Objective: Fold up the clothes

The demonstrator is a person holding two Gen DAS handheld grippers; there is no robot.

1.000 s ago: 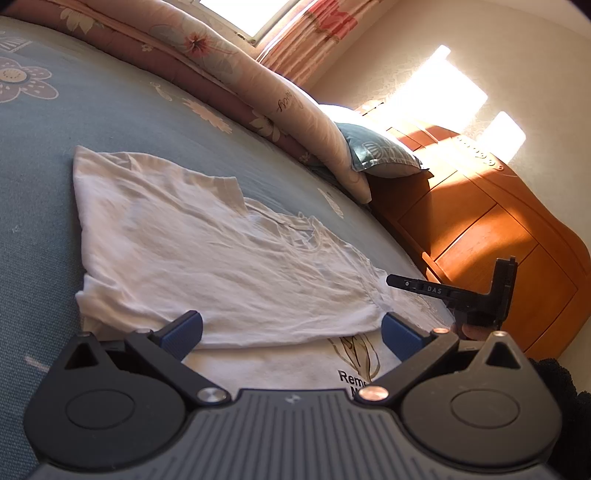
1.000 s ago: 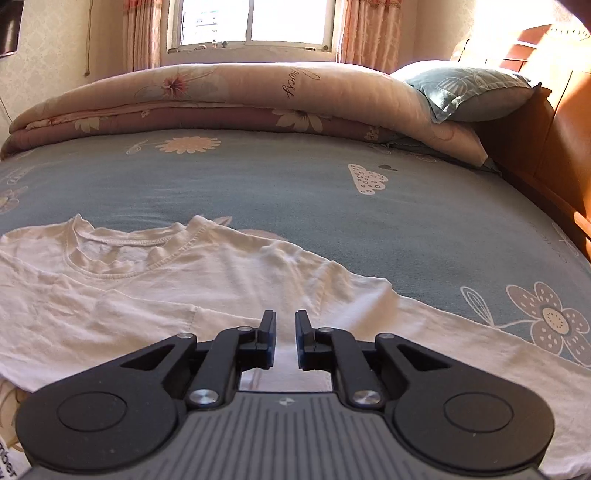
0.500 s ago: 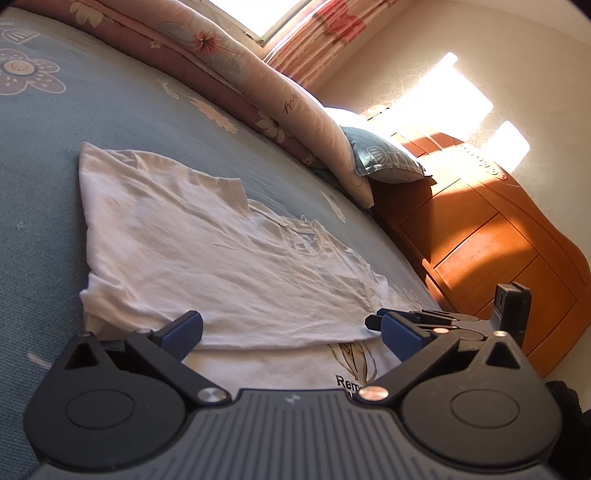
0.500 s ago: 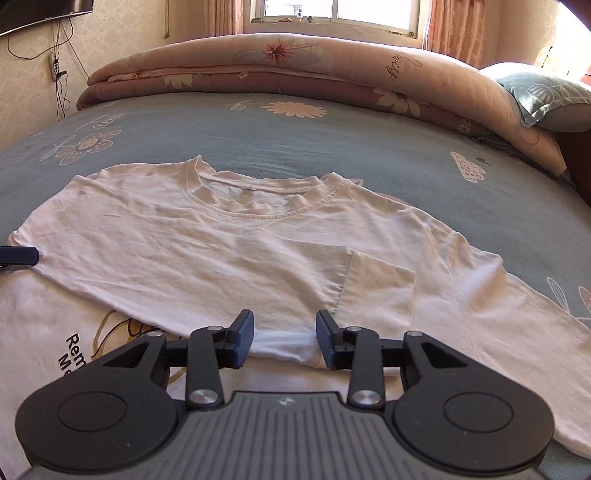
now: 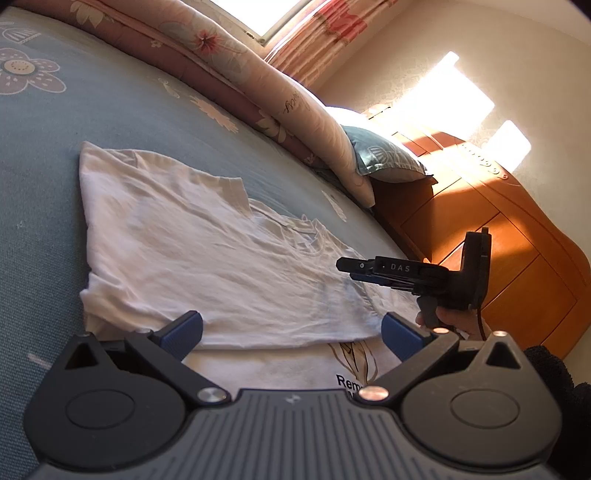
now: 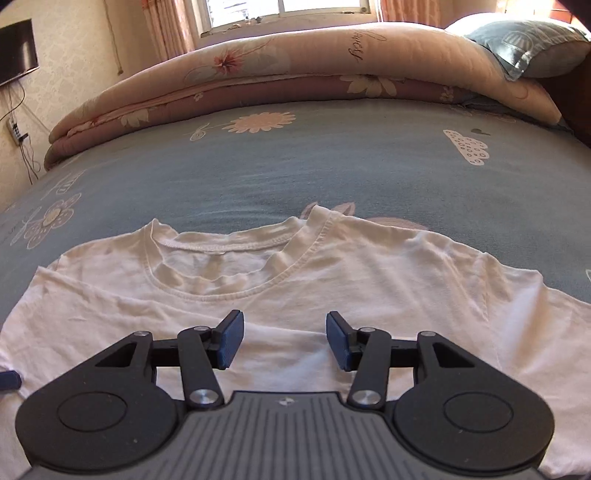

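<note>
The left tongs [image 5: 291,332] are spread wide and low over the near hem of the white T-shirt [image 5: 207,258], their blue pads apart with nothing pinched between them. The right tongs [image 6: 284,339] are opening, their pads clear of the cloth, just over the shirt's chest below the collar [image 6: 236,266]; from the left wrist view they show side-on, a hand [image 5: 454,321] on the grip. The shirt lies flat on the bed [image 6: 295,166] with one side folded over — a printed design [image 5: 351,365] peeks out beneath the fold, its lettering cut off by the left tongs' body. The sheet is blue-grey with flower prints. A folded floral quilt [image 6: 295,62] runs along the far edge, a blue pillow [image 6: 532,44] beside it against the wooden headboard [image 5: 498,229]. Beyond are a curtained window [image 6: 280,11] and a dark screen [image 6: 18,48] on the wall — cropped by the frame.
</note>
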